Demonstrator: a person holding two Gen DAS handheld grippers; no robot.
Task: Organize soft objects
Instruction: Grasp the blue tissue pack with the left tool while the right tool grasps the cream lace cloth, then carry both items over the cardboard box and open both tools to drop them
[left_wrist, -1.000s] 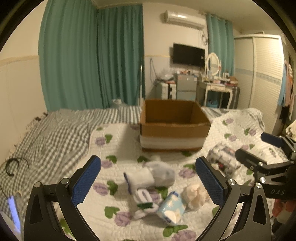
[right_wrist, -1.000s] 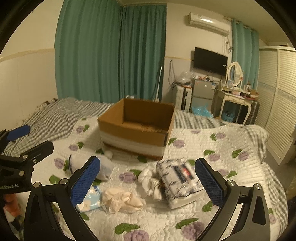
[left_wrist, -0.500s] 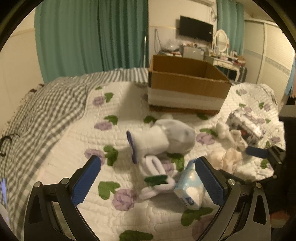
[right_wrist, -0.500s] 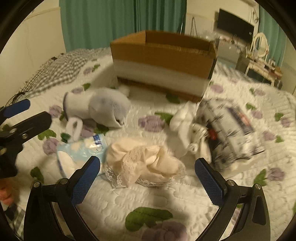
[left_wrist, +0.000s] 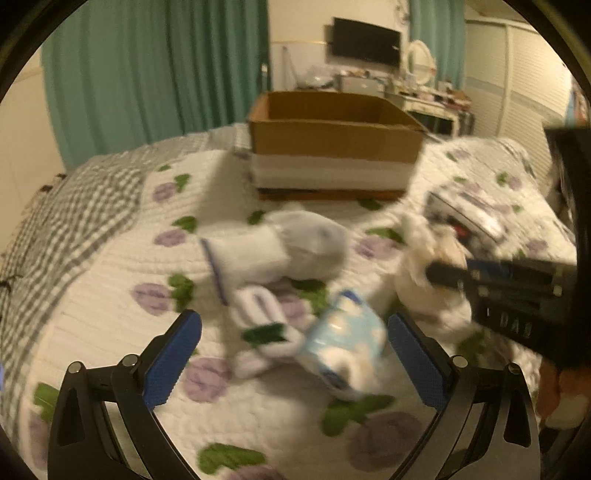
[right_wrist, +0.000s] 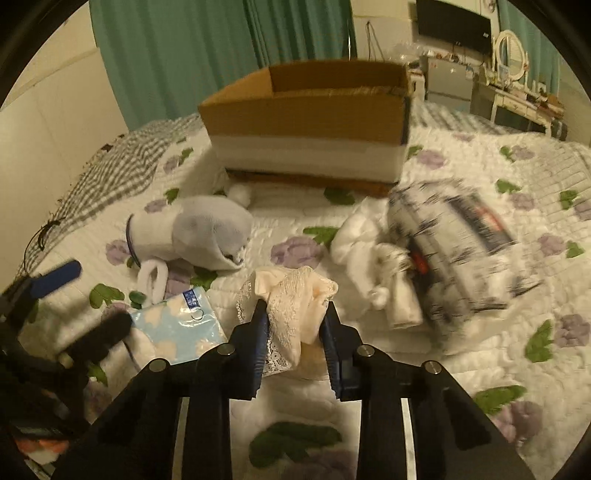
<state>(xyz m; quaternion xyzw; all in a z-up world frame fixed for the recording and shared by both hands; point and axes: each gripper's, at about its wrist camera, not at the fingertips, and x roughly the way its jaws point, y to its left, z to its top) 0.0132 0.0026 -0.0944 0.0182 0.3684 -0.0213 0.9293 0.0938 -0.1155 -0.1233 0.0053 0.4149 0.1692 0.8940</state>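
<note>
My right gripper (right_wrist: 294, 325) is shut on a cream lace garment (right_wrist: 295, 295) on the bed quilt; it also shows from the side in the left wrist view (left_wrist: 443, 273). My left gripper (left_wrist: 293, 343) is open, low over a light blue tissue pack (left_wrist: 345, 339) and a white sock with a green band (left_wrist: 262, 325). A grey and white sock bundle (left_wrist: 280, 247) lies behind them. The open cardboard box (right_wrist: 310, 110) stands further back on the bed.
A black-and-white patterned package (right_wrist: 461, 254) and rolled white socks (right_wrist: 373, 258) lie to the right. The floral quilt (left_wrist: 110, 295) covers the bed, with a grey checked blanket (left_wrist: 66, 210) at the left. Green curtains and a dresser stand behind.
Both grippers have dropped low and forward over the quilt. My right gripper has closed on the cream lace garment. My left gripper stays open.
</note>
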